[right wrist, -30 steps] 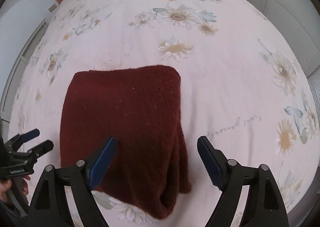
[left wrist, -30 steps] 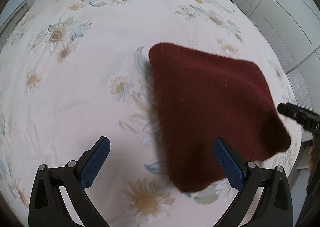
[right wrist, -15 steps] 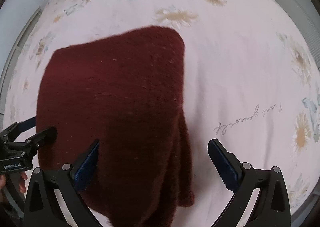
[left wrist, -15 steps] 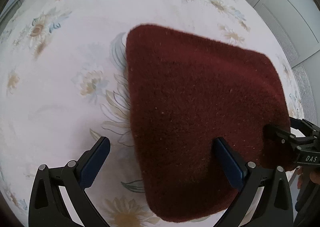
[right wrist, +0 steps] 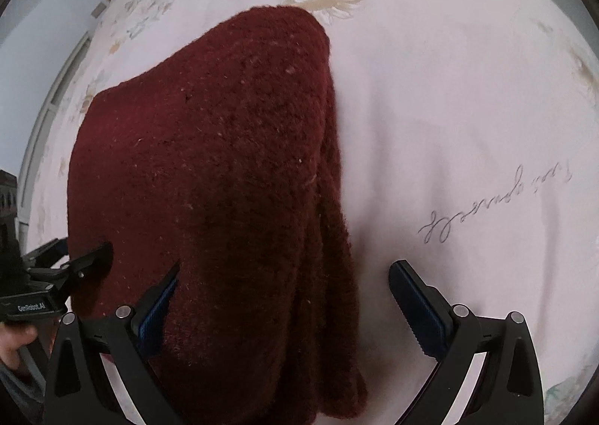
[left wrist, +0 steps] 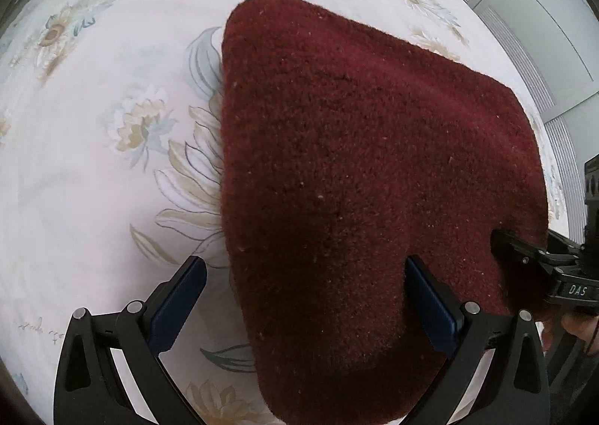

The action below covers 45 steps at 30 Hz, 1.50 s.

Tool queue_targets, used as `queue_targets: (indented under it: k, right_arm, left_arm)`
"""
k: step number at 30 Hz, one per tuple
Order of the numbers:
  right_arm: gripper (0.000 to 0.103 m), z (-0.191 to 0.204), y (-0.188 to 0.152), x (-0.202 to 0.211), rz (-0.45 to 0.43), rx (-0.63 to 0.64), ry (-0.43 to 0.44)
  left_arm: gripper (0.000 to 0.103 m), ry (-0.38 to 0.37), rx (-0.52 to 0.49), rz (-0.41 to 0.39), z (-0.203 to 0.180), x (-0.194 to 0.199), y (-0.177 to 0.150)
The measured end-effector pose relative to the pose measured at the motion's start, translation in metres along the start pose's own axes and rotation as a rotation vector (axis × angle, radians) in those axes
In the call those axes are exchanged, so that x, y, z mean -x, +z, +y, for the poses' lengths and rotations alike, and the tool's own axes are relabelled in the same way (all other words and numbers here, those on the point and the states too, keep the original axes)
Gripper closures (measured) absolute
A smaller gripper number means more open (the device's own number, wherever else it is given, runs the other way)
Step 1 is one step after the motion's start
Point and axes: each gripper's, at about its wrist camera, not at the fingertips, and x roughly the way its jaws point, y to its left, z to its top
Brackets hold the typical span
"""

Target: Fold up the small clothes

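In the left wrist view, the left gripper point(left wrist: 305, 307) hangs steeply over a flowered bedsheet point(left wrist: 93, 181) with its jaws spread wide and nothing pinched: one blue pad sits over bare sheet, the other over the dark red knitted sweater point(left wrist: 367, 178), so the near left edge of the cloth lies between them. The sweater lies flat on the sheet as a folded, roughly square bundle, filling the right half of this view; straddling its edge like this looks like the set-up for taking hold of that side for another fold. At the right border the right gripper point(left wrist: 524, 256) pokes in over the sweater's near right corner, with a bit of the person's hand below it. Compared with a second ago, the sweater looms far larger here and the sheet's flowers have slid outward, so this gripper has come down close over the cloth. In the right wrist view, the right gripper point(right wrist: 284, 297) is likewise spread wide and empty; its left pad is over the sweater, its right pad over plain sheet beside some printed handwriting point(right wrist: 494, 200), and the stacked layers of the sweater's right edge run between the two. The left gripper point(right wrist: 80, 256) shows at the left border over the near left corner. A second ago these jaws stood narrower and the sweater sat smaller and further off; now they have widened and dropped near it.
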Motion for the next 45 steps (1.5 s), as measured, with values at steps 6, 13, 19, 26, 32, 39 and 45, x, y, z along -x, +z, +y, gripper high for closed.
queue_targets:
  k: [6,13,19,26,32,39,45]
  right_arm:
    - [0.033,0.005,0.0,0.002,0.006,-0.014,0.08]
    - [0.055,0.02,-0.002,0.018,-0.021,-0.013,0.061]
    - [0.061,0.051,-0.001,0.057,-0.094,0.046,0.056]
    - [0.061,0.111,0.002,0.079,-0.15,0.129,0.098]
    - [0.06,0.154,-0.004,0.04,-0.098,0.168,0.083]
    - [0.055,0.149,-0.013,-0.018,-0.007,0.122,0.056]
    - [0.038,0.156,-0.008,-0.016,-0.017,0.131,0.004]
  left_arm:
    - [0.027,-0.081,-0.008,0.005,0.001,-0.002,0.001]
    - [0.049,-0.074,-0.039,-0.024,-0.005,0.006,-0.005]
    - [0.061,-0.109,-0.072,-0.088,-0.003,0.047,-0.003]
    - [0.061,-0.101,-0.109,-0.195,0.028,0.117,-0.008]
    - [0.061,-0.059,-0.08,-0.22,0.076,0.136,-0.033]
    - [0.057,-0.037,-0.01,-0.121,0.122,0.085,-0.075]
    - [0.046,0.01,-0.028,-0.16,0.104,0.083,-0.101]
